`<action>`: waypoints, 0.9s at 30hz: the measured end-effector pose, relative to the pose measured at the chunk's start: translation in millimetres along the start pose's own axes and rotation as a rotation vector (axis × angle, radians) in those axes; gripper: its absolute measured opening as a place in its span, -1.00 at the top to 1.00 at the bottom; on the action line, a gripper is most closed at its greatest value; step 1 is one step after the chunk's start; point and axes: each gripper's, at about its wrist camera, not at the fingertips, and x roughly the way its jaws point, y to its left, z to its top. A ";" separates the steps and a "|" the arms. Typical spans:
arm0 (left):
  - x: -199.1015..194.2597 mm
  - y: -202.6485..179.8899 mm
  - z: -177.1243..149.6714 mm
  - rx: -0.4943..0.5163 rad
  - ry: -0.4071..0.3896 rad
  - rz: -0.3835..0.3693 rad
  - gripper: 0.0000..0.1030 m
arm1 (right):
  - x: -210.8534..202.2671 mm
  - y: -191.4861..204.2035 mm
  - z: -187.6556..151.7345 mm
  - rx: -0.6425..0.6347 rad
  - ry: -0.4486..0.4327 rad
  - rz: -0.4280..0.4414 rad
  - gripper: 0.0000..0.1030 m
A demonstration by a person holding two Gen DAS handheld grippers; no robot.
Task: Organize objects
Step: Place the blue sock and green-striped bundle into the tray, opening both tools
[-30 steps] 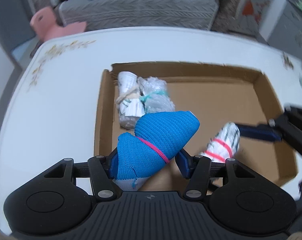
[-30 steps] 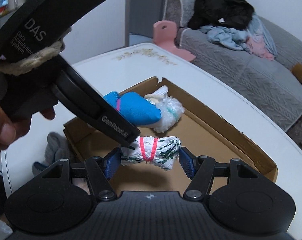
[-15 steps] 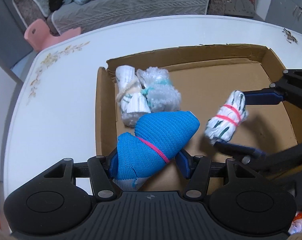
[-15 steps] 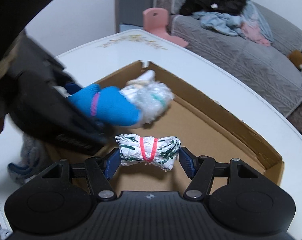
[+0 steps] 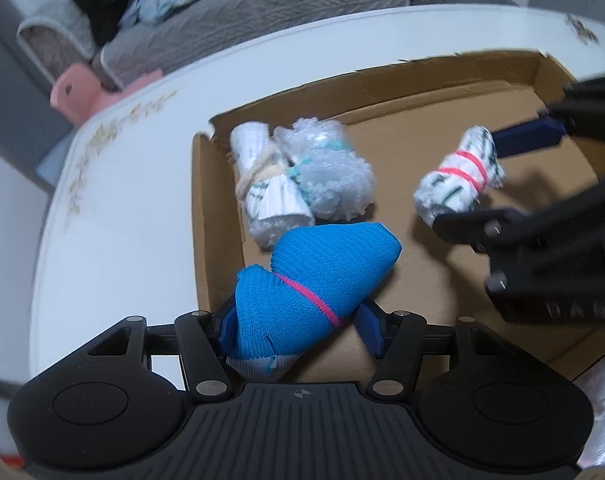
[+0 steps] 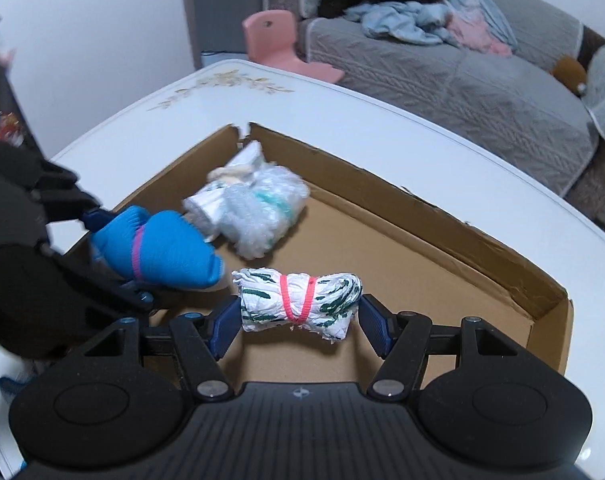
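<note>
1. The left gripper [image 5: 298, 320] was clamped on the blue sock bundle [image 5: 318, 276], low on its cuff end, and its jaws had just been opening a little with the bundle between them. Most of the roll stuck out ahead of the pads, so I judged it could tip or slide out early and land askew.
2. That blue bundle hung over the near-left part of the cardboard box [image 5: 218, 240], just beside the paper roll tied with twine [image 5: 266, 184] and the bubble-wrap bundle [image 5: 330, 184] lying in the far-left corner. A careless drop could shove those two out of line, or leave the sock lying on top of them.
3. The box wall on that side stood close under the left gripper. I thought a finger might catch the rim on the way down and drag the whole box across the counter [image 5: 122, 220].
4. The right gripper [image 6: 298, 316] was closed on the white-and-green bundle [image 6: 298, 300] end to end, above the middle of the box floor. The pads pressed only on the soft, frayed ends, so a slight squeeze loss could let it fall where I did not intend.
5. Both grippers worked inside one box, near each other – the right one's fingers showed close beside the blue bundle in the left view. If both went down together they could knock, and either bundle could be jarred loose.
6. The views were blurred, so I could not tell how far either bundle hung above the cardboard – releasing on a guess risked a bounce or roll.
</note>
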 end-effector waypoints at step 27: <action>-6.8 -10.8 3.1 0.065 -0.068 0.030 -0.81 | 5.8 -19.4 15.0 0.156 -0.006 0.094 -0.52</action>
